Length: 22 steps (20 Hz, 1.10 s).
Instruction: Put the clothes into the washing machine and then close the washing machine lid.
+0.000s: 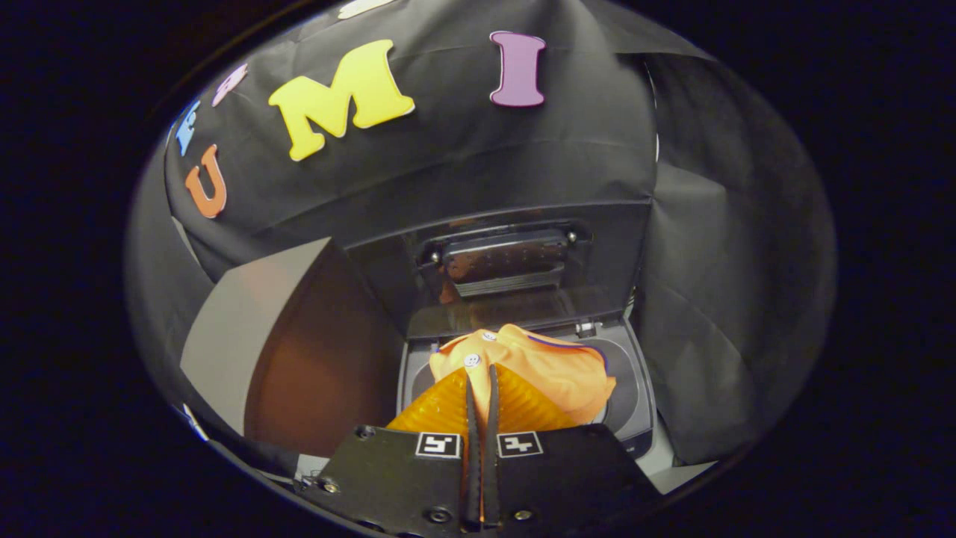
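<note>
Black cloth wall behind; dim booth light.

The shirt is soft orange cloth with white plastic-looking buttons, pinched between the tongs, whose ribbed, translucent amber fingers sit in matt black mounts. Behind the shirt, the washing machine is smooth grey plastic, its raised lid glossy and reflective.

Brown rounded panel beside a pale grey surface, against draped black cloth.
</note>
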Each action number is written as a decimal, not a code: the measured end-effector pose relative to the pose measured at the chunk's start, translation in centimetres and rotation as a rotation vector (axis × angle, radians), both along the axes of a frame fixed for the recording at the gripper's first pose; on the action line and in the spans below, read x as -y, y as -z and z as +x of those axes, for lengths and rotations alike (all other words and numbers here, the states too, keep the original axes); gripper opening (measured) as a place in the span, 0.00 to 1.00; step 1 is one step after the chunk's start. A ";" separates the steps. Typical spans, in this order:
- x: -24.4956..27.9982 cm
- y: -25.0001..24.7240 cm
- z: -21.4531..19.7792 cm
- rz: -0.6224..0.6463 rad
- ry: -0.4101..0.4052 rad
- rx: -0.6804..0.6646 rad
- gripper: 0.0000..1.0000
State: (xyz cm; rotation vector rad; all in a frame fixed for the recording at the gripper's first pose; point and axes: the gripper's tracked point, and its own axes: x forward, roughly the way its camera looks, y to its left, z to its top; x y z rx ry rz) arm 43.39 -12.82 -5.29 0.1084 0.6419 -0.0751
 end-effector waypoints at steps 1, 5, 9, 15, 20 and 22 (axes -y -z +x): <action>0.3 0.8 0.3 0.001 0.011 -0.010 0.05; 1.3 3.6 2.2 0.031 0.047 -0.035 0.05; 2.2 6.5 3.3 0.005 0.037 -0.069 0.05; 3.2 9.7 4.8 -0.035 0.046 -0.106 0.05; 3.5 12.3 5.4 -0.038 0.045 -0.139 0.05; 3.6 13.1 5.6 -0.040 0.042 -0.153 0.05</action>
